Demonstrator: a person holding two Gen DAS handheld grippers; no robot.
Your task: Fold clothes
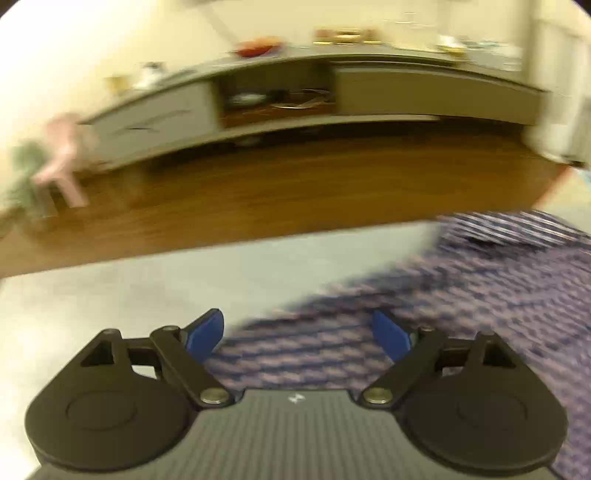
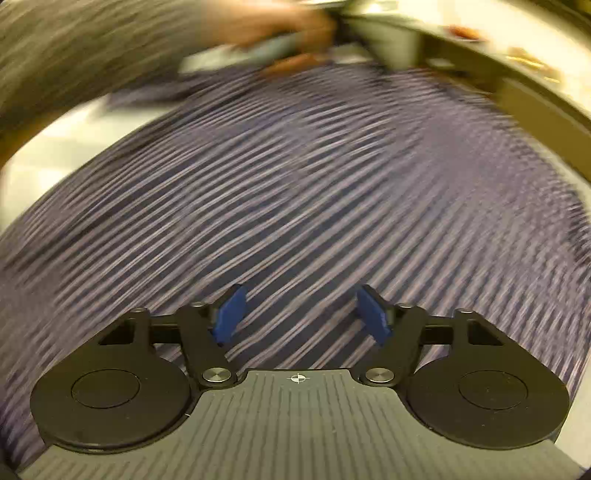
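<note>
Hovering over the near part of a pale table (image 1: 147,280), the left gripper (image 1: 297,334) has its blue pads (image 1: 205,334) spread wide with nothing between them; only cloth and bare tabletop show below the gap. A striped garment (image 1: 480,295), purple and white, lies spread on the table and fills the right side of the left wrist view, its edge running on a slant from just ahead of the gripper toward the far right corner, where a rumpled fold rises near the table's far edge. Beyond that edge come a brown wooden floor (image 1: 295,192) and a long low cabinet (image 1: 424,92) against the wall, with dishes on top and in its open middle shelf (all of it smeared by blur). A pink stool (image 1: 64,158) stands on the floor at the far left. The right gripper (image 2: 299,314) points down at the same garment (image 2: 295,184), which covers almost the whole right wrist view, and its pads (image 2: 231,317) also stand well apart and grip nothing. At the top of that view a blurred hand (image 2: 280,26) and a grey-brown sleeve (image 2: 92,48) reach across the cloth's far edge, but what the hand holds cannot be told.
</note>
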